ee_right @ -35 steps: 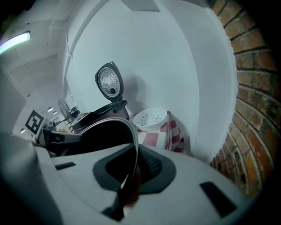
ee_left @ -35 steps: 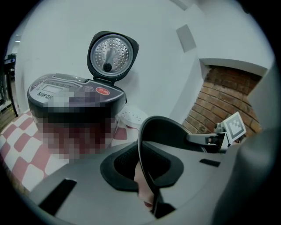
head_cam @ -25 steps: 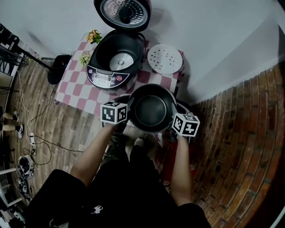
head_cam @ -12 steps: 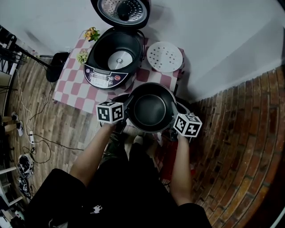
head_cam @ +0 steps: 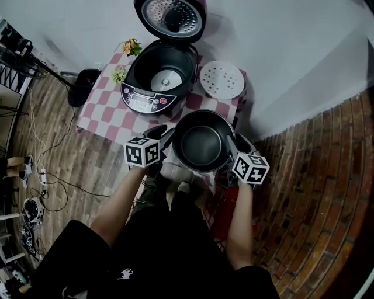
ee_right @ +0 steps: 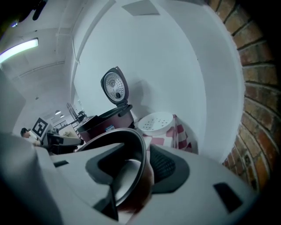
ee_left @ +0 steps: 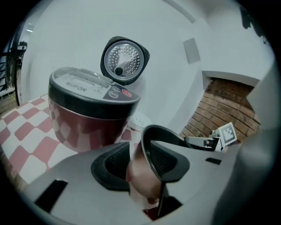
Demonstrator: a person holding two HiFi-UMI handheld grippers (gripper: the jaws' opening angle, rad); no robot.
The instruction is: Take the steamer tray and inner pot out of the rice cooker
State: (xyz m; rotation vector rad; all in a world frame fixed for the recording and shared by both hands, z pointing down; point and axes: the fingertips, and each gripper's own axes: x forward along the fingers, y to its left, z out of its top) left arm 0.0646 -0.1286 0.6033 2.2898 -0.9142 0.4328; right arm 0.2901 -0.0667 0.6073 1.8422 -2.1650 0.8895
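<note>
**Inner pot: out of cooker, on counter**

Inner pot: dark, upright, at the near right corner of the checked counter, apart from the rice cooker.
Left tongs: jaws opening, with the pot's left rim between the pads and not pressed.
Right tongs: jaws opening wide, with the right rim between them, also ungripped.
Steamer tray: white, perforated, flat on the counter just right of the cooker.
Cooker lid: raised, with the heating plate showing in the well.

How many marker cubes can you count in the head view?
2. One marker cube sits left of the inner pot; the other marker cube sits at its lower right. None seems hidden.
</note>
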